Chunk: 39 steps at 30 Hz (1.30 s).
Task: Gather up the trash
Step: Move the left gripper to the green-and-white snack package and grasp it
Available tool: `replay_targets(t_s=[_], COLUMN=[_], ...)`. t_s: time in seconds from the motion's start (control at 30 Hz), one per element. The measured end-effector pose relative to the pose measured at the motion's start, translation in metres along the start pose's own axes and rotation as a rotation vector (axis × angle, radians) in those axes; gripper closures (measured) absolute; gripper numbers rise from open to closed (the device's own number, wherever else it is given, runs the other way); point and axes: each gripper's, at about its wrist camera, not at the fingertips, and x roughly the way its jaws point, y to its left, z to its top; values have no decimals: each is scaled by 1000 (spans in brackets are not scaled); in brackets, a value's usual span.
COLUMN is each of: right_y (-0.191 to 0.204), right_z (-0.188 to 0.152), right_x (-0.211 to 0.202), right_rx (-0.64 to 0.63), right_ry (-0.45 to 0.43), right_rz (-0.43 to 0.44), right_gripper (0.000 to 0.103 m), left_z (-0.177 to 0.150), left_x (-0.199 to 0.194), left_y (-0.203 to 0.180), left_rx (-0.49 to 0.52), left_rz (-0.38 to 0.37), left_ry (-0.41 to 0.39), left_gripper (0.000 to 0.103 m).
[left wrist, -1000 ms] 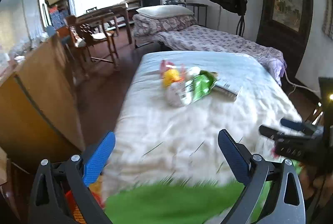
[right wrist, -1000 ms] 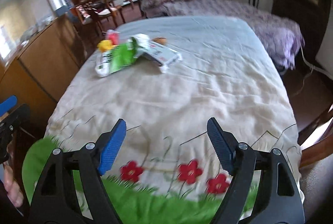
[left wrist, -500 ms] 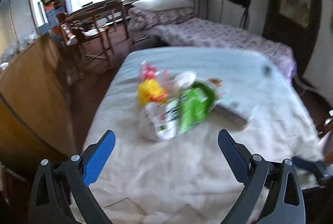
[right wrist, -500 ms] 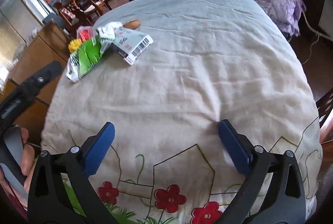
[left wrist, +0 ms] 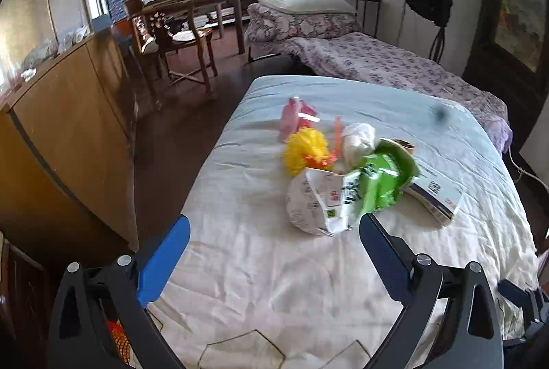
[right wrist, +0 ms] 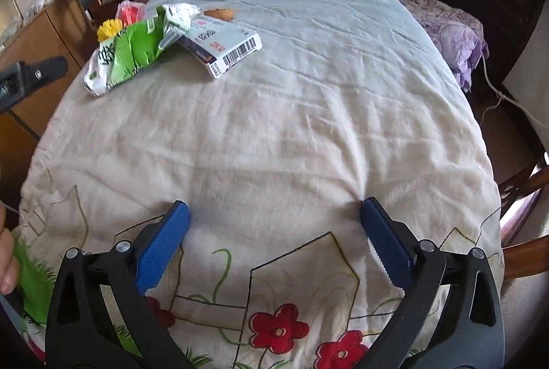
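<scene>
Both grippers stand wide open and hold nothing. Left gripper (left wrist: 274,252) has moved in over the bed (left wrist: 260,273) since a second ago: then the trash pile sat far up the quilt, now the green wrapper (left wrist: 381,183) and the white bag (left wrist: 312,201) lie just beyond its fingertips, the wrapper's lower edge near the right fingertip. Nothing is between the pads yet. Right gripper (right wrist: 274,225) has opened further over that second and tipped downward; its jaws now hover over bare quilt above the red flower embroidery (right wrist: 279,328), well apart from the trash.

All the trash is in one heap toward the far left of the bed: a yellow frilly thing (left wrist: 303,147), a pink packet (left wrist: 295,117), a crumpled white wad (left wrist: 358,139), the green wrapper lying over the white bag, and a flat box (right wrist: 223,48) with a barcode just beside them. A brown scrap (right wrist: 219,13) lies past the box.

Nothing looks collected so far. I'd judge the left gripper is lining up for the first pick, most likely the white bag or green wrapper. These are thin, crinkly and overlapping, so a pinch may drag a neighbour along or slip off. No bin is clearly visible; something orange (left wrist: 118,338) shows below the left gripper, but I cannot tell what it is.
</scene>
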Motion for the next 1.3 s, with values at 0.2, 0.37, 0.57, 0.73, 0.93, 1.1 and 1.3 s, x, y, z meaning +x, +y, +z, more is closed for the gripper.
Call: replay_targets(t_s=[0.2, 0.37, 0.57, 0.73, 0.93, 1.1, 1.3], right_y=[-54, -51, -54, -54, -61, -77, -84], right_z=[-3, -5, -1, -2, -1, -4, -5], right_x=[-13, -14, -15, -15, -21, -31, -35], right_rx=[311, 314, 328, 306, 346, 431, 464], right_ry=[-32, -38, -38, -33, -61, -127, -166], right_rz=[226, 230, 243, 234, 260, 243, 213], right_gripper=[7, 7, 7, 7, 7, 7, 7], left_z=[12, 26, 35, 26, -5, -15, 2], left_x=[14, 22, 42, 62, 42, 10, 44], left_y=[17, 11, -14, -43, -73, -88, -87], left_rx=[-56, -23, 99, 236, 374, 431, 336], left_rz=[-19, -40, -103, -204, -383, -410, -313], left_ry=[26, -3, -10, 62, 121, 14, 70], left_gripper=[6, 6, 6, 6, 6, 6, 6])
